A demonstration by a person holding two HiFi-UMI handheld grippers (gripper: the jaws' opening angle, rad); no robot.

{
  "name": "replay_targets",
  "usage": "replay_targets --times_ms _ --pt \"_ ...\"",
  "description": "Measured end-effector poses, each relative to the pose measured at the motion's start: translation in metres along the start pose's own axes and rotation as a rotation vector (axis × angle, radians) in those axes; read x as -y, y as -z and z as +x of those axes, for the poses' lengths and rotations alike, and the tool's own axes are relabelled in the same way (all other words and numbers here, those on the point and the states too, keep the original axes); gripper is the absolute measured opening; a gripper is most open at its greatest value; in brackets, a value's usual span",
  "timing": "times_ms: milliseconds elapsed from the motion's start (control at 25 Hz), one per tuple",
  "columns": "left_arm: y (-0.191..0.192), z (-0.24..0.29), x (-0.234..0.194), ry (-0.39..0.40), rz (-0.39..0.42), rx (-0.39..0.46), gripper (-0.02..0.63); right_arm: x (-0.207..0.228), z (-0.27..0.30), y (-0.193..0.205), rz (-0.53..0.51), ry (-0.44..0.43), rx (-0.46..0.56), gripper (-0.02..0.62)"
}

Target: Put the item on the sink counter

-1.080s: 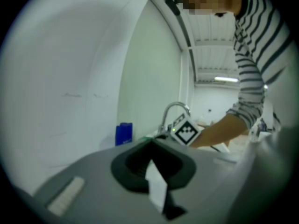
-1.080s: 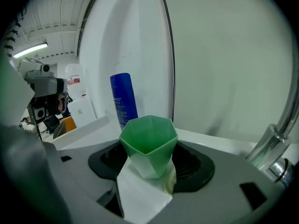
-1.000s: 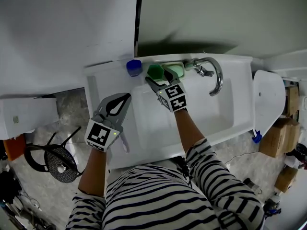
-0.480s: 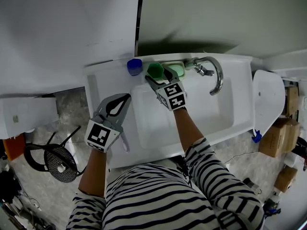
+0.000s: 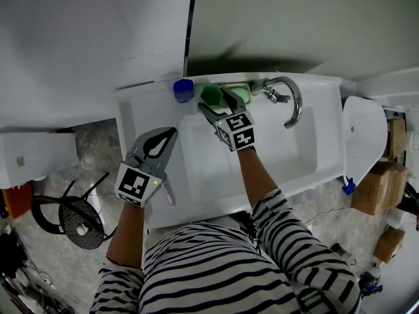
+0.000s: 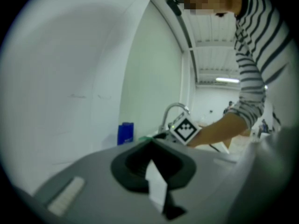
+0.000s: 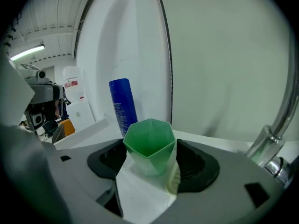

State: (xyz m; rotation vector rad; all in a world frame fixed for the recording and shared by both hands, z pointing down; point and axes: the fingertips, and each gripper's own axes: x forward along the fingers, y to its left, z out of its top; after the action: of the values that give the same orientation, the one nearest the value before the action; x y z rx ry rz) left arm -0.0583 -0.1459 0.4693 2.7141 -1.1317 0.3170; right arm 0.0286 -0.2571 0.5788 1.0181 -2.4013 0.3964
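Head view: right tool (image 5: pixel 218 103) pinching green cup (image 5: pixel 209 95) at the back surface of the sink (image 5: pixel 327 169), between blue bottle (image 5: pixel 183 90) and faucet (image 5: pixel 292 103). Left tool (image 5: pixel 169 136) over the left rim.

Left gripper view: left tool pressed together, empty.

Right gripper view: green cup upright in the grip, blue bottle behind.

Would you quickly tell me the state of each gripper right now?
Left gripper: closed, holding nothing.
Right gripper: closed on the green cup.
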Motion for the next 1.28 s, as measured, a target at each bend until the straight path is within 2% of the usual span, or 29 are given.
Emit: replay_targets --times_ms 640,1040,1280 --pt "-0.004 -0.011 0.014 0.014 -0.002 0.023 0.006 -0.015 -0.052 -0.003 0.032 0.047 0.010 0.299" --pt "-0.003 -0.041 0.023 -0.006 -0.009 0.047 0.006 -0.059 -0.085 -0.011 0.017 0.040 0.025 0.298" --pt "-0.007 -0.066 0.025 -0.018 -0.023 0.079 0.006 -0.098 -0.097 -0.014 0.004 0.001 0.014 0.298"
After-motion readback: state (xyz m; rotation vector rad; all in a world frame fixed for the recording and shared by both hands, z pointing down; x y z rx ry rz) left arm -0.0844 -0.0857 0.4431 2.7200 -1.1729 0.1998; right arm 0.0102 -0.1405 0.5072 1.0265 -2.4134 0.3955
